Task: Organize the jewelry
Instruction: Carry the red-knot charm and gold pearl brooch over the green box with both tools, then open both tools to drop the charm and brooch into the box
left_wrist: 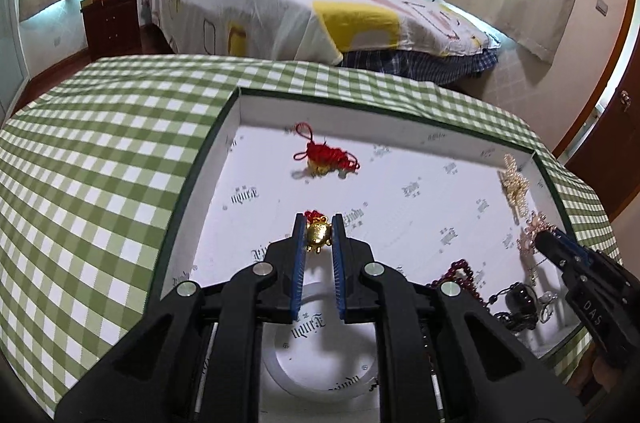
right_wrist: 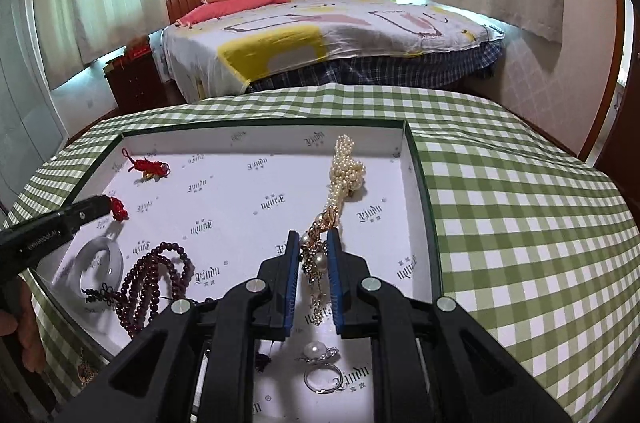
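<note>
A shallow white-lined box [left_wrist: 240,143] [right_wrist: 416,183] with a dark green rim lies on the checked cloth. My left gripper [left_wrist: 318,235] is shut on a gold charm with a red knot [left_wrist: 318,233], held just above the box floor; in the right wrist view it shows at the left [right_wrist: 106,209]. My right gripper [right_wrist: 314,251] is shut on a gold and pearl brooch chain [right_wrist: 316,255], which leads up to a pearl strand [right_wrist: 346,171]. A second red knot charm [left_wrist: 324,155] [right_wrist: 148,169] lies in the far left of the box.
A dark red bead bracelet [right_wrist: 156,275], a clear bangle [right_wrist: 100,263], a pearl ring [right_wrist: 316,351] and a silver ring [right_wrist: 322,377] lie in the box. The table wears a green checked cloth [left_wrist: 100,163]. A bed [left_wrist: 300,3] stands beyond it.
</note>
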`<move>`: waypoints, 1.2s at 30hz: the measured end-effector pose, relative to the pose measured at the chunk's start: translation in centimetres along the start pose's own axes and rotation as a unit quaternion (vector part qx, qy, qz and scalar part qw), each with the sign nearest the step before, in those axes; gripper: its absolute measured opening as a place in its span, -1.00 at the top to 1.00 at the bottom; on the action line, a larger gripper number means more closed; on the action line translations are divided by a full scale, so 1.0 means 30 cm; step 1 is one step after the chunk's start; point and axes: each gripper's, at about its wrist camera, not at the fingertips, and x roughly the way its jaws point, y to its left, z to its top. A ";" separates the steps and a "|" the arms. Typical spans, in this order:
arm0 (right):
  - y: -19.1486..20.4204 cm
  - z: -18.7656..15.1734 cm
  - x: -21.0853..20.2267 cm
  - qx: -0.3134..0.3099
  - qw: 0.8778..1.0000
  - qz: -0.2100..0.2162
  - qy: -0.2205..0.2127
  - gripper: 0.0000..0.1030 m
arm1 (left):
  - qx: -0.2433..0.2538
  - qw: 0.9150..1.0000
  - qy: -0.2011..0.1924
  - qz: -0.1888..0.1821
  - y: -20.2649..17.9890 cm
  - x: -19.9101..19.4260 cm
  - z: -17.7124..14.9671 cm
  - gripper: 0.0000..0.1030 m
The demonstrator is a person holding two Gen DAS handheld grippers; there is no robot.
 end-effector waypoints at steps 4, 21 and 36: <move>-0.002 0.002 -0.003 -0.001 1.000 0.000 0.002 0.72 | -0.002 1.000 0.011 -0.002 0.005 0.017 -0.009 0.75; -0.010 0.016 0.010 0.011 1.000 0.007 -0.001 0.20 | -0.009 1.000 0.012 -0.003 0.002 0.029 -0.011 -0.06; 0.030 0.044 -0.085 0.011 0.999 0.017 -0.042 -0.05 | 0.007 1.000 -0.007 -0.013 -0.031 -0.031 -0.010 -0.31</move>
